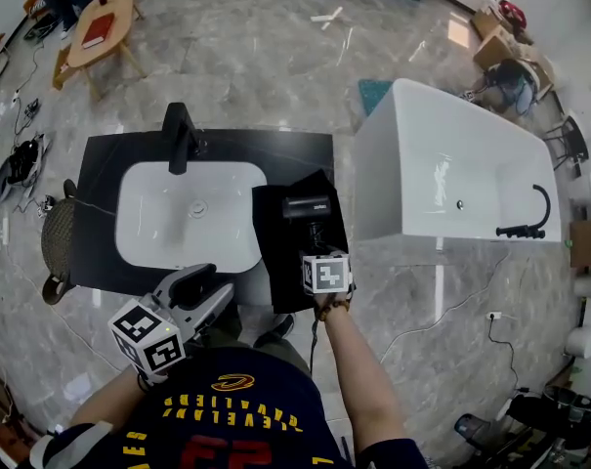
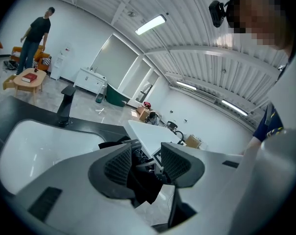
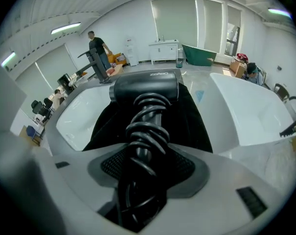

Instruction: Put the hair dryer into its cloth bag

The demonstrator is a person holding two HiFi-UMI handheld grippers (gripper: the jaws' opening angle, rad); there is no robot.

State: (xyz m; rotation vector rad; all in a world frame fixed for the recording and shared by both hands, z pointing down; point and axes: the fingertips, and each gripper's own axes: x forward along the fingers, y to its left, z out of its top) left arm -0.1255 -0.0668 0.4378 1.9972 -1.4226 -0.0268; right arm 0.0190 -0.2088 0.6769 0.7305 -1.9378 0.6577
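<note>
My left gripper (image 2: 145, 163) hangs nearest me at the front edge of the counter (image 1: 100, 164), its jaws a little apart with nothing between them. Beside it, my right gripper (image 3: 147, 163) is clamped on the handle of the dryer (image 3: 145, 89), over the cord (image 3: 143, 126) coiled round that handle. The dryer's head points away from me and sits over the black bag (image 1: 275, 242), which lies spread flat on the counter, right of the sink (image 1: 158, 233). I judge the dryer rigid and top-heavy. The coils make a lumpy hold that could roll, so low on the handle is the right place to grip. The bag looks limp, so its mouth won't stay open unaided. I can't tell which edge is the mouth; my left should pinch one layer there. Beyond stand the faucet (image 1: 178, 135) and, farther right, the tub (image 1: 451, 164).
</note>
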